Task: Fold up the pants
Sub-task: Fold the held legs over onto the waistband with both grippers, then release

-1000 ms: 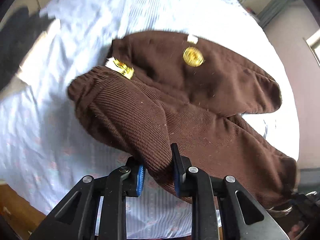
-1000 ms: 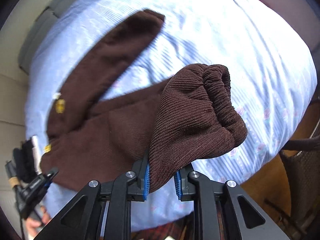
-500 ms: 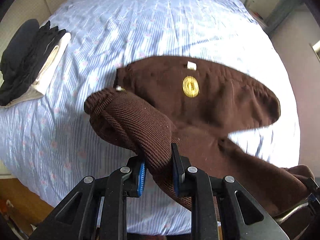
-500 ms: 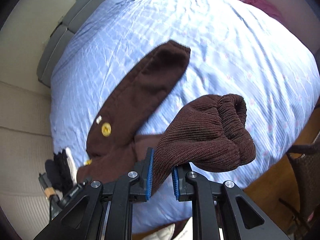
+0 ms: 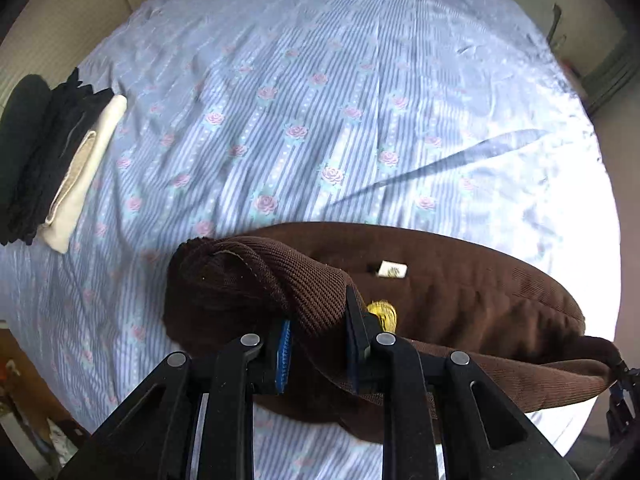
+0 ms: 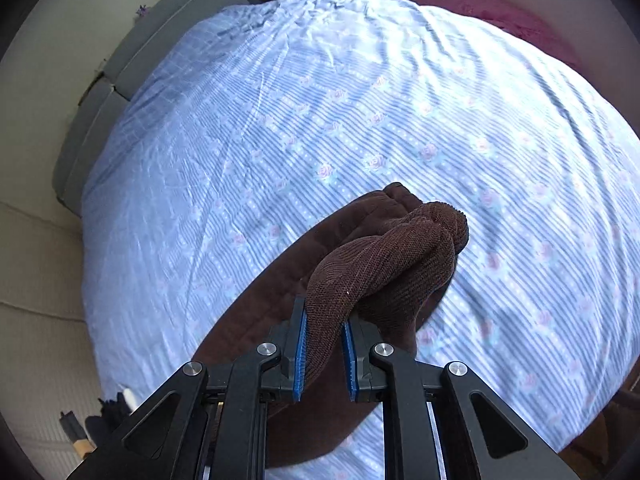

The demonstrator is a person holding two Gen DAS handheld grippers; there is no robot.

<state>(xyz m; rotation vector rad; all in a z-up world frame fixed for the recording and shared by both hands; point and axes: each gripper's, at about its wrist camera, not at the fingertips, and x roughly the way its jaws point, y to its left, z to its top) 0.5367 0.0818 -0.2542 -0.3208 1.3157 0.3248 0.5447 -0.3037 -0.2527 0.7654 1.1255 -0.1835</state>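
Note:
Brown corduroy pants (image 5: 460, 300) lie on a blue striped bed sheet (image 5: 320, 120). A white tag (image 5: 392, 269) and a yellow round patch (image 5: 384, 312) show on the lower leg. My left gripper (image 5: 318, 344) is shut on the waistband end, holding it over the lower leg. My right gripper (image 6: 324, 344) is shut on the cuff end of the upper leg of the pants (image 6: 384, 256), held just above the other leg's cuff (image 6: 360, 216). The held leg lies roughly along the one on the sheet (image 6: 280, 120).
A stack of folded black and cream clothes (image 5: 52, 160) sits at the sheet's left edge. A grey headboard (image 6: 120, 64) and a pink pillow (image 6: 500, 8) are at the far end. The wooden floor (image 5: 24, 380) shows below the bed edge.
Both grippers carried the held leg across and down onto the other leg. The yellow patch is now partly covered by the left gripper's hold.

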